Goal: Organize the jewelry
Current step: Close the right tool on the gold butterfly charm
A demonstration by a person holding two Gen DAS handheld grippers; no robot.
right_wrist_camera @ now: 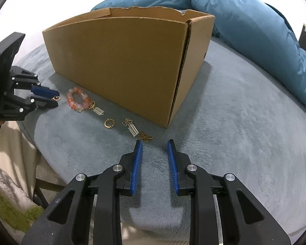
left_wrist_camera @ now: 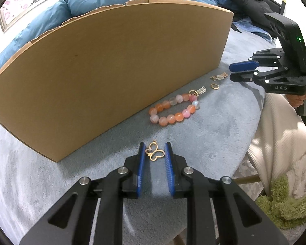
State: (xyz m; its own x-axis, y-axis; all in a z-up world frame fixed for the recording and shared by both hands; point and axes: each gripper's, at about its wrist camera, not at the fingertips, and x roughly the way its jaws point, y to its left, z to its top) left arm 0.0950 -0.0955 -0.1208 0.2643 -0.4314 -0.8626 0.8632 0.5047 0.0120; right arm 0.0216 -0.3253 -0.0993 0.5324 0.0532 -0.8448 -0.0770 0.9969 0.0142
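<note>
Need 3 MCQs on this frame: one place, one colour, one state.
1. The beaded bracelet lies: A on the floor; B on the grey cover beside the cardboard box; C inside that box.
2. The gripper pads are: A blue; B red; C white.
3. The left gripper holds: A nothing; B a watch; C a gold butterfly charm.
Answers: 1 B, it rests at the foot of the box wall; 2 A, both views show blue pads; 3 C, the pads touch the charm's wings.

A home bedroom: blue duvet (right_wrist_camera: 255, 20), grey plush blanket (right_wrist_camera: 234, 112), floral framed picture (left_wrist_camera: 20, 2).
</note>
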